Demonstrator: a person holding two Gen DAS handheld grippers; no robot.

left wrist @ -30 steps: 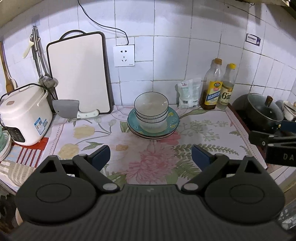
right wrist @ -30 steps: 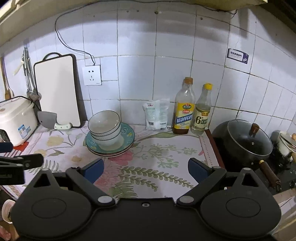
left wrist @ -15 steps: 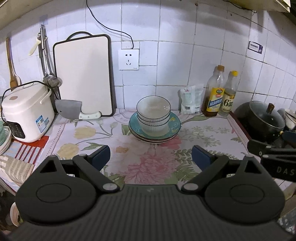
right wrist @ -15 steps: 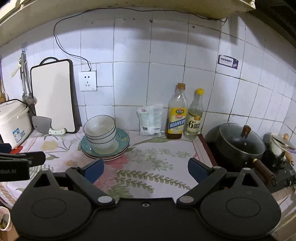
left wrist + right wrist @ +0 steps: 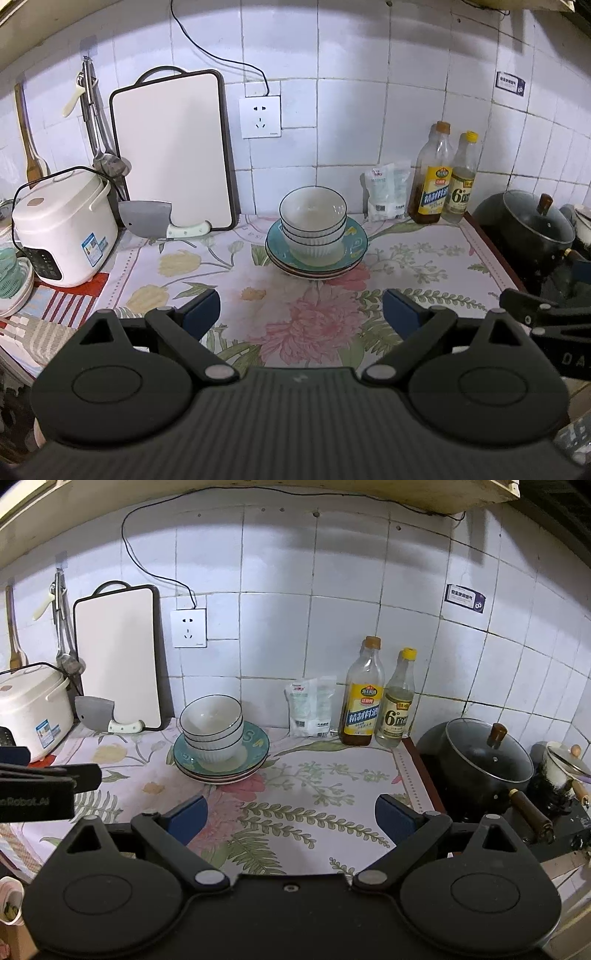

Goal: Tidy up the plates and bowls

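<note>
Evidently both the left gripper and right gripper gaped wide and empty, while ahead sat nested bowls on stacked plates, glazed, slippery, breakable, best gripped by the rim.

Three white bowls (dark-rimmed, nested upright) sit on stacked plates, the top one teal.

Counts: 3 bowls, nested. Plates under them: at least 3 rims visible, exact number unclear. 2 bottles. 1 white pouch. 1 cutting board. 1 cleaver. 1 rice cooker. 1 wall socket. 1 lidded black pot. 1 small white pot. 2 grippers: left gripper, right gripper.
</note>
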